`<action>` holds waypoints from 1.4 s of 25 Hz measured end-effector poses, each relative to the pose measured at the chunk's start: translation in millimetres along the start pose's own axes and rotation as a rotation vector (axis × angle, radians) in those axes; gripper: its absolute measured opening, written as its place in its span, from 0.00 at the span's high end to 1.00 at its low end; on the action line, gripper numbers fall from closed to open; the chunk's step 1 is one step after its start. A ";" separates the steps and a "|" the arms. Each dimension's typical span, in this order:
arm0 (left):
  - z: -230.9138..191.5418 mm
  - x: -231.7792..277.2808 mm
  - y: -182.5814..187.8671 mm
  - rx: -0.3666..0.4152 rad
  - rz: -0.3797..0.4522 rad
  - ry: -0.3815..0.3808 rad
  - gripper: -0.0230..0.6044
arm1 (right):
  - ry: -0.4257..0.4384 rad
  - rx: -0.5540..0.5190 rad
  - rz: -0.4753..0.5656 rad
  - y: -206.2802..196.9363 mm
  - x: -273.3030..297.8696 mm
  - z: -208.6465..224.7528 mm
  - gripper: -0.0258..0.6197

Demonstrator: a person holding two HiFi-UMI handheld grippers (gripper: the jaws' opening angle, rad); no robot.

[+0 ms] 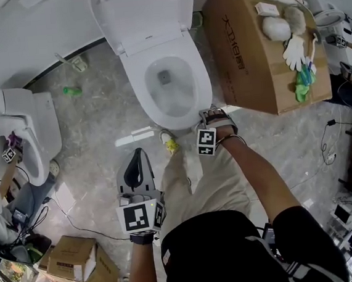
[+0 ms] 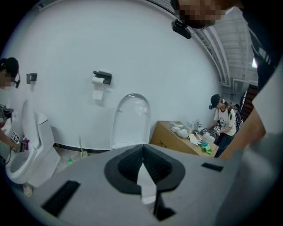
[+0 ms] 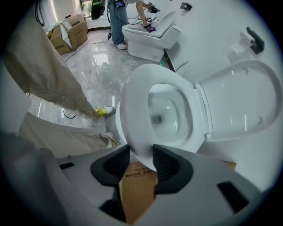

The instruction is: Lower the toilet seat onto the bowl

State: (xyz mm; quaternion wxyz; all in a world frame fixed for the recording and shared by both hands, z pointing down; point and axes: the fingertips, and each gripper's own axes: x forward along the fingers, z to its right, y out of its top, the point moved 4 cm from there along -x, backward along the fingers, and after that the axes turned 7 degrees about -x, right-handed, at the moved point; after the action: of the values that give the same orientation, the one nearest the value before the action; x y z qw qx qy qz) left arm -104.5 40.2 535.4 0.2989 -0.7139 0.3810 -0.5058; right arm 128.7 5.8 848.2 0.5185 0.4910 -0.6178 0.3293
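Note:
The white toilet's lid (image 1: 145, 13) stands up against the wall. Its seat (image 1: 202, 82) lies low over the bowl (image 1: 169, 85); I cannot tell whether it rests on the rim. My right gripper (image 1: 213, 111) points steeply down at the seat's front right edge. In the right gripper view the seat (image 3: 132, 114) runs between the jaws of the right gripper (image 3: 141, 159), and both pads press on its edge. My left gripper (image 1: 139, 153) hangs in front of the toilet, away from it. Seen from the left gripper (image 2: 143, 148) itself, its jaws are shut and hold nothing, and the upright lid (image 2: 131, 117) stands ahead.
A large cardboard box (image 1: 248, 50) with gloves and oddments on top stands close to the toilet's right. A second toilet (image 1: 26, 133) is at the left. Small boxes (image 1: 76, 258) and cables lie at the lower left. My leg (image 1: 186, 186) is just before the bowl.

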 end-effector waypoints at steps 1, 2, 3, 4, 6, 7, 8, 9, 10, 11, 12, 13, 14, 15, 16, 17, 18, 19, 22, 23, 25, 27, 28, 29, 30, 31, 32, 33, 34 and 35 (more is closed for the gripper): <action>-0.3 1.6 -0.9 0.002 -0.003 0.000 0.95 | 0.007 -0.001 -0.001 0.2 1.8 -1.1 0.71; -0.4 3.1 -1.6 0.004 -0.005 0.000 0.95 | 0.014 -0.001 -0.003 0.5 3.6 -1.8 0.71; -0.3 4.4 -2.1 0.005 -0.007 -0.001 0.95 | 0.021 0.000 -0.004 1.0 5.3 -2.3 0.71; 0.0 5.7 -2.6 0.007 -0.009 -0.002 0.95 | 0.026 0.002 -0.005 1.5 6.8 -2.9 0.71; 0.9 7.9 -4.3 0.009 -0.013 -0.004 0.95 | 0.033 0.005 -0.006 2.0 9.8 -4.7 0.71; 1.6 8.8 -5.4 0.009 -0.017 -0.004 0.95 | 0.037 0.005 -0.007 2.2 11.4 -5.8 0.71; 2.6 9.7 -6.6 0.010 -0.022 -0.004 0.95 | 0.041 0.006 -0.006 2.3 13.0 -7.1 0.71; 4.2 10.8 -7.3 0.007 -0.025 -0.005 0.95 | 0.044 0.007 -0.005 2.2 14.6 -8.4 0.71; 6.6 12.2 -7.3 0.000 -0.027 -0.007 0.95 | 0.046 0.010 -0.004 1.9 16.3 -9.7 0.71; 9.0 13.8 -7.0 -0.009 -0.028 -0.009 0.95 | 0.048 0.013 -0.003 1.5 18.2 -10.9 0.71; 10.6 15.3 -7.3 -0.013 -0.030 -0.012 0.95 | 0.049 0.016 -0.003 1.3 20.3 -11.8 0.71; 10.8 16.4 -8.8 -0.010 -0.035 -0.014 0.95 | 0.051 0.018 -0.004 1.4 22.5 -12.4 0.71; 10.0 17.3 -10.9 -0.005 -0.040 -0.014 0.95 | 0.053 0.019 -0.004 1.7 24.8 -13.0 0.71; 8.8 18.3 -13.2 0.000 -0.044 -0.013 0.95 | 0.055 0.021 -0.003 2.2 27.2 -13.7 0.71; 7.5 19.2 -15.6 0.005 -0.047 -0.012 0.95 | 0.056 0.023 -0.001 2.8 29.6 -14.5 0.71; 6.8 20.1 -17.7 0.008 -0.050 -0.011 0.95 | 0.059 0.024 0.001 3.0 31.6 -15.4 0.71; 7.1 21.0 -19.5 0.010 -0.053 -0.010 0.95 | 0.062 0.026 0.002 2.9 33.3 -16.5 0.71; 8.3 22.0 -21.0 0.010 -0.057 -0.012 0.95 | 0.067 0.027 0.002 2.8 34.8 -17.8 0.72; 12.8 25.1 -24.8 0.008 -0.067 -0.019 0.95 | 0.084 0.026 0.005 3.0 39.2 -20.9 0.72; 13.5 26.4 -25.8 0.004 -0.068 -0.019 0.95 | 0.087 0.026 0.005 3.2 40.9 -21.2 0.72; 14.3 28.8 -27.9 -0.002 -0.072 -0.019 0.95 | 0.092 0.027 0.006 3.7 44.2 -22.2 0.72; 15.1 30.9 -30.0 -0.006 -0.079 -0.021 0.95 | 0.099 0.027 0.008 4.3 47.2 -24.0 0.72; 15.8 32.2 -30.9 -0.006 -0.083 -0.022 0.95 | 0.102 0.026 0.009 4.7 48.6 -24.4 0.72; 17.1 33.4 -31.7 -0.005 -0.087 -0.025 0.95 | 0.104 0.023 0.011 5.0 49.8 -24.8 0.72; 19.1 34.5 -32.2 -0.005 -0.089 -0.030 0.95 | 0.106 0.021 0.016 5.4 50.6 -25.1 0.72; 21.9 35.6 -32.7 -0.005 -0.092 -0.036 0.95 | 0.105 0.020 0.022 5.7 51.3 -25.5 0.72; 25.4 36.8 -33.4 -0.006 -0.094 -0.044 0.95 | 0.103 0.019 0.027 5.8 51.9 -25.9 0.72; 29.1 38.1 -34.4 -0.008 -0.097 -0.052 0.95 | 0.103 0.018 0.031 5.7 52.7 -26.4 0.72; 32.7 39.3 -35.9 -0.011 -0.100 -0.059 0.95 | 0.104 0.017 0.032 5.6 53.8 -27.1 0.72; 35.8 40.4 -37.6 -0.014 -0.103 -0.065 0.95 | 0.106 0.016 0.033 5.7 55.2 -27.9 0.72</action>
State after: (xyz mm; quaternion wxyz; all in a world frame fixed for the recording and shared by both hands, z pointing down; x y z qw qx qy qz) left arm -53.4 27.4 574.8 0.2797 -0.7508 0.3372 -0.4943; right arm 133.3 18.4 908.9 0.5413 0.4666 -0.5947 0.3683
